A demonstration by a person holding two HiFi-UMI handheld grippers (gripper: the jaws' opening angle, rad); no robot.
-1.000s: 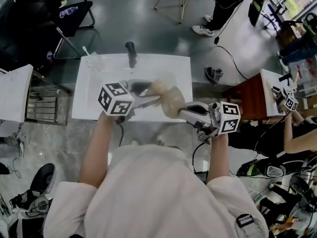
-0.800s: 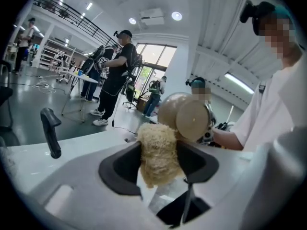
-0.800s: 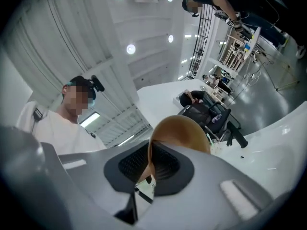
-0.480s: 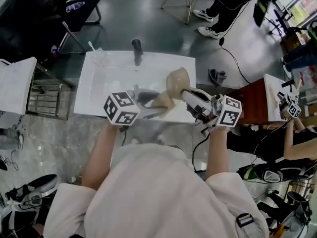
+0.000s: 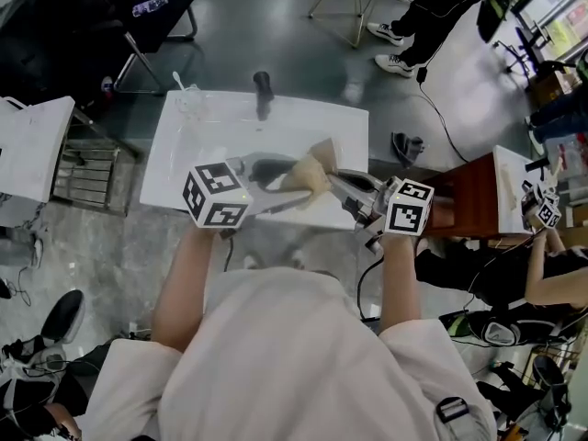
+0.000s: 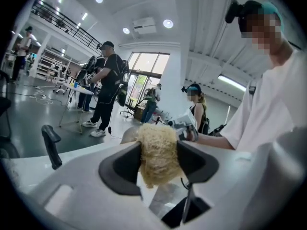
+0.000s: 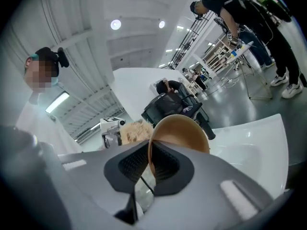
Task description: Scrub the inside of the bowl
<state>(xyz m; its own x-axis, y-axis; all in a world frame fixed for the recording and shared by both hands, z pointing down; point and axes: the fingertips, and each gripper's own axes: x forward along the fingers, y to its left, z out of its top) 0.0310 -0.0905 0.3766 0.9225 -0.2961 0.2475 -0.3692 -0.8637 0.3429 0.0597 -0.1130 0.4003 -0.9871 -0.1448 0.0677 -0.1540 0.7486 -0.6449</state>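
Over the white sink I hold a tan bowl tilted nearly on edge. My right gripper is shut on its rim, one pad inside and one outside, as the right gripper view shows: bowl, gripper. My left gripper is shut on a yellowish fibrous scrubber, which sits against the bowl. In the left gripper view the scrubber fills the gap between the jaws of the gripper and hides most of the bowl. The scrubber also shows just left of the bowl.
A dark faucet stands at the sink's back edge, and a clear cup sits at its back left corner. A white table is on the left and a wooden table on the right. Chairs and other people stand around on the grey floor.
The bowl rose and then tipped further on edge in the right gripper. The scrubber moved with the left gripper from above the bowl's left side to against it.
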